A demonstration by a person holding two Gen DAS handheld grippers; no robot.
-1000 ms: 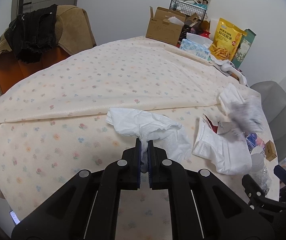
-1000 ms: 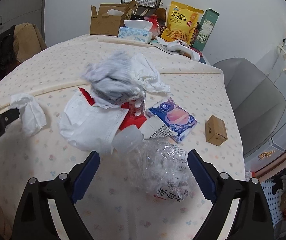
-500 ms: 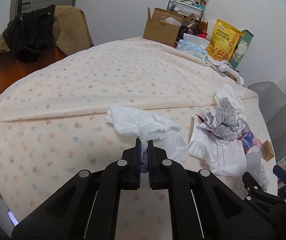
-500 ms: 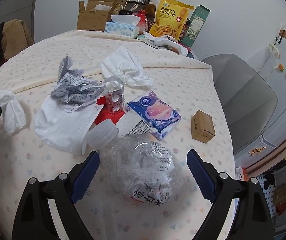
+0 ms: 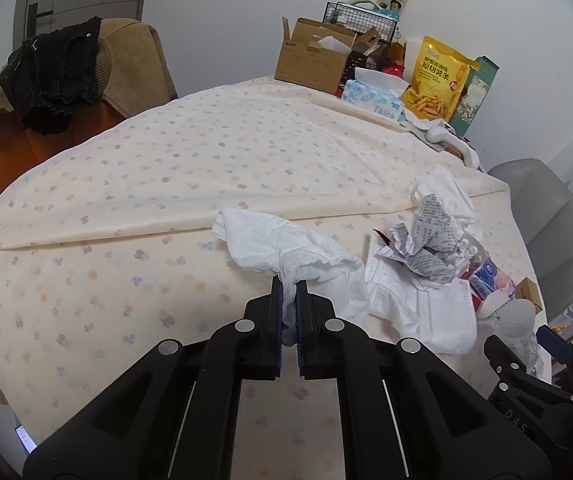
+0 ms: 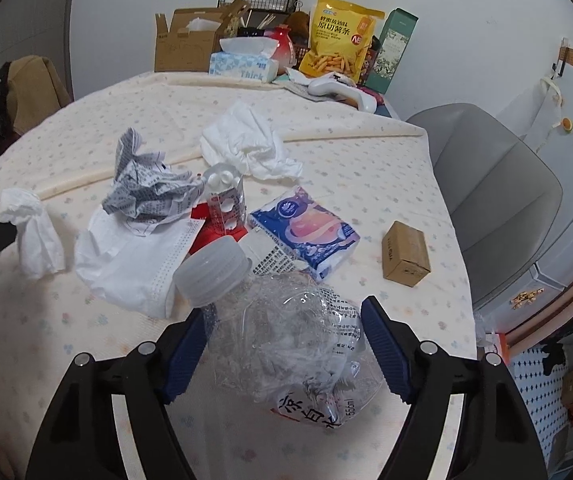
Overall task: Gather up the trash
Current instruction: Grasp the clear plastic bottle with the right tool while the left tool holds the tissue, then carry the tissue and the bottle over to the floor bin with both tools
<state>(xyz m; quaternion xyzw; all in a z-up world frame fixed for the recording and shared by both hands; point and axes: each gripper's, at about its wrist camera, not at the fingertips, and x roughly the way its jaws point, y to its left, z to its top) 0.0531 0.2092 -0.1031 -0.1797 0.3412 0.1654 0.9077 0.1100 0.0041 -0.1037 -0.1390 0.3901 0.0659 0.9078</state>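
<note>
A left claw point(image 5: 289, 294) pinches a crumpled white tissue point(image 5: 282, 246) over the floral-clothed surface point(image 5: 158, 184), while the right claw point(image 6: 282, 336) (fingers wide) straddles a crushed clear plastic bottle point(image 6: 286, 328) beside the trash pile. Closing on the bottle's body, clear of its cap, should likely grip best.

Both wrist views look low across the table point(image 5: 166, 184); both share the crumpled newspaper point(image 6: 146, 188).

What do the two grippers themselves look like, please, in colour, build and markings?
Both are matte black with angular linkage arms and round silver pivot bolts. The left gripper has flat dark-blue pads; the right gripper has ribbed blue pads. No cables or sleeves show.
</note>
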